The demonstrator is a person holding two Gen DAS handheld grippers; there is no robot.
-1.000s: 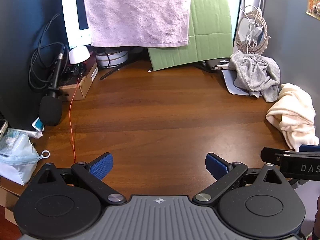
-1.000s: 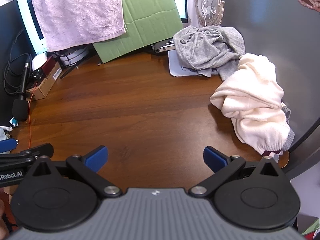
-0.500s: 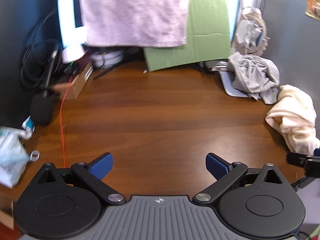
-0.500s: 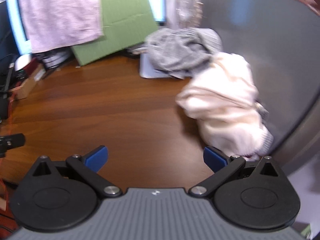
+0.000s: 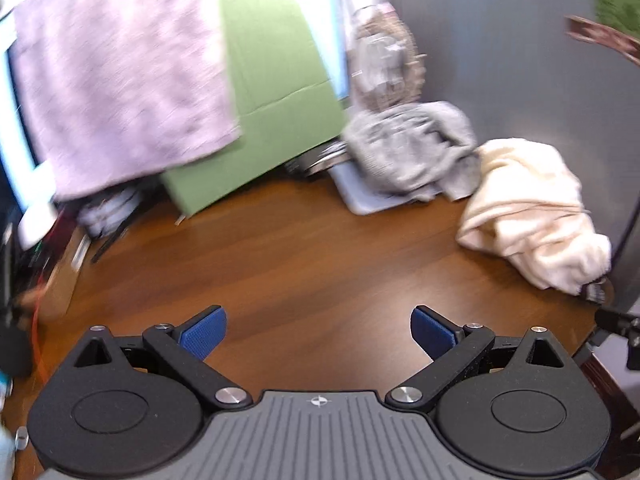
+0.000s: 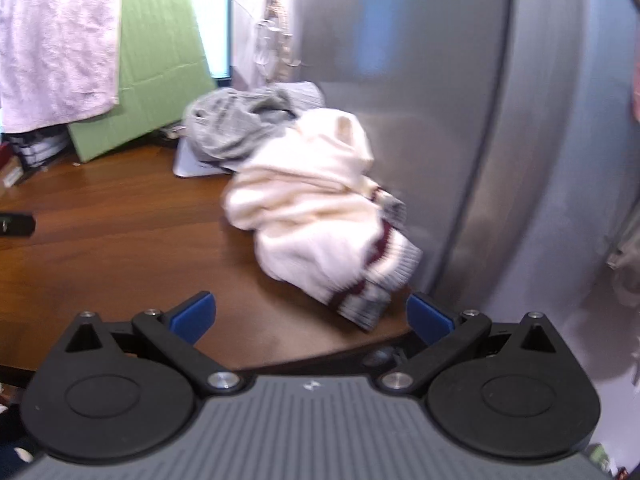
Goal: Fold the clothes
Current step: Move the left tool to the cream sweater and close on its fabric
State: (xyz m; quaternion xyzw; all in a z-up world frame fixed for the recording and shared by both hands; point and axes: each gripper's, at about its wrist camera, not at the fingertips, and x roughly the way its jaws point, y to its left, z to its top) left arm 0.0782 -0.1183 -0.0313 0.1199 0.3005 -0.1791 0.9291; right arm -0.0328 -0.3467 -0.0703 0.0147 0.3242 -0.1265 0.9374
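A crumpled cream sweater (image 6: pixel 316 216) with maroon and grey cuffs lies at the right edge of the wooden desk (image 6: pixel 120 248), against a grey metal surface. A crumpled grey garment (image 6: pixel 240 124) lies just behind it. Both show in the left wrist view too, the cream sweater (image 5: pixel 532 216) at the right and the grey garment (image 5: pixel 412 148) behind it. My right gripper (image 6: pixel 310 318) is open and empty, just short of the sweater's cuff. My left gripper (image 5: pixel 318 334) is open and empty over bare desk, well left of the sweater.
A pink towel (image 5: pixel 116 92) hangs over a monitor at the back left, with green cardboard (image 5: pixel 272 120) leaning beside it. Boxes and cables crowd the back left corner. A grey metal wall (image 6: pixel 460 120) rises right of the desk. The desk's front edge (image 6: pixel 320 354) runs under my right gripper.
Both grippers have swung to the right, towards the cream sweater. The sweater is now much nearer and more central in the right wrist view. Both jaws stayed open.
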